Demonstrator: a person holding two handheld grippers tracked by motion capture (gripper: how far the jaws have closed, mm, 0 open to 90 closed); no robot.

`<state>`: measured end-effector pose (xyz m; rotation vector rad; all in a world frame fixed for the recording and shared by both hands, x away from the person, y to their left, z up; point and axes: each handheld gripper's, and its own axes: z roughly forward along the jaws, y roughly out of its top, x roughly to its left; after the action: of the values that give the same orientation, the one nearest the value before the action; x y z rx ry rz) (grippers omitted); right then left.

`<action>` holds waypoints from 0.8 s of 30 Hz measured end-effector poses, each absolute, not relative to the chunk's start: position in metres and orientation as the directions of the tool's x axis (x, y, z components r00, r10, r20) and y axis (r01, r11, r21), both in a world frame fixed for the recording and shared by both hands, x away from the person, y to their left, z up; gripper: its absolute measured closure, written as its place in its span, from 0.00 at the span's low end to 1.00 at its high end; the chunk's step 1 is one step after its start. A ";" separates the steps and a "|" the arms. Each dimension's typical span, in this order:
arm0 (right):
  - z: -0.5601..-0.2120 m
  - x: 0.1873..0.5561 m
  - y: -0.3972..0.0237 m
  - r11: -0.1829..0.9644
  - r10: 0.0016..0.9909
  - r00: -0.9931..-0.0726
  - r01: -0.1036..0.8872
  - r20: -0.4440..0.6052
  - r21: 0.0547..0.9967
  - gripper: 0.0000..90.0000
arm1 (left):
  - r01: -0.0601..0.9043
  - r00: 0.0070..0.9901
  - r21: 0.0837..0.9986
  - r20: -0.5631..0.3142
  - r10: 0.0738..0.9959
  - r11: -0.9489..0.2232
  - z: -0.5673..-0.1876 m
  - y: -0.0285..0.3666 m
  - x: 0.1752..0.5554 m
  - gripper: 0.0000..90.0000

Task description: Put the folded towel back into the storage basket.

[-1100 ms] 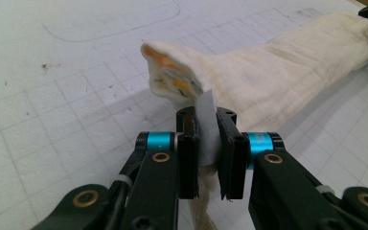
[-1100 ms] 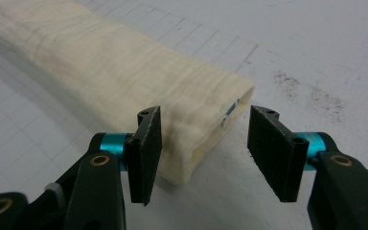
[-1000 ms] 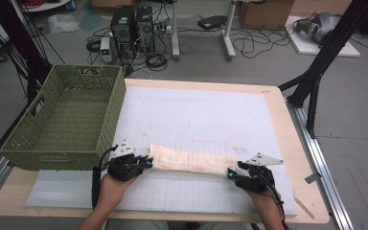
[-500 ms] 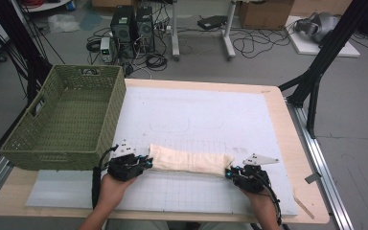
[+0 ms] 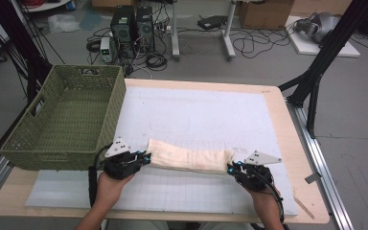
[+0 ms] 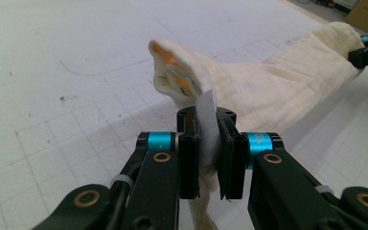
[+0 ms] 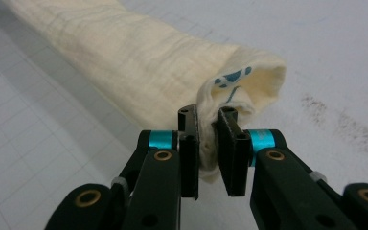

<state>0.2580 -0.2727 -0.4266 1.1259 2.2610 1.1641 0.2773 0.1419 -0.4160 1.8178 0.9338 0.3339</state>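
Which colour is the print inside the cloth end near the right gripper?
Blue, on the cream cloth; the right gripper view shows it best.

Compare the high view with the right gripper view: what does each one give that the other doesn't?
High view alone: the green woven basket left of the mat, the left gripper shut on the cloth's left end, the wooden table, and computers and cables on the floor beyond.
Right gripper view alone: a close look at the blue print inside the cloth's folded end, and fabric pinched between the jaws.
Both: the cream cloth lying rolled on the gridded mat, with the right gripper shut on its right end.
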 end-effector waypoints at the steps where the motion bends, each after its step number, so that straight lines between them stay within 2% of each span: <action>1: -0.425 0.258 -0.273 0.339 0.784 -0.619 0.480 0.039 0.809 0.89 | 0.438 0.661 0.882 -0.185 0.727 -0.174 -0.414 0.143 0.277 0.90; 15: -0.390 0.257 -0.281 0.265 0.773 -0.634 0.345 0.015 0.901 0.90 | 0.359 0.688 0.927 -0.187 0.701 -0.105 -0.382 0.153 0.273 0.90; 24: -0.367 0.271 -0.272 0.238 0.759 -0.651 0.276 -0.001 0.931 0.90 | 0.298 0.689 0.948 -0.133 0.712 -0.111 -0.354 0.168 0.272 0.90</action>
<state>0.2711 -0.2722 -0.3670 0.9461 2.0589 1.4038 0.2715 0.1682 -0.3542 1.6974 0.8211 0.4286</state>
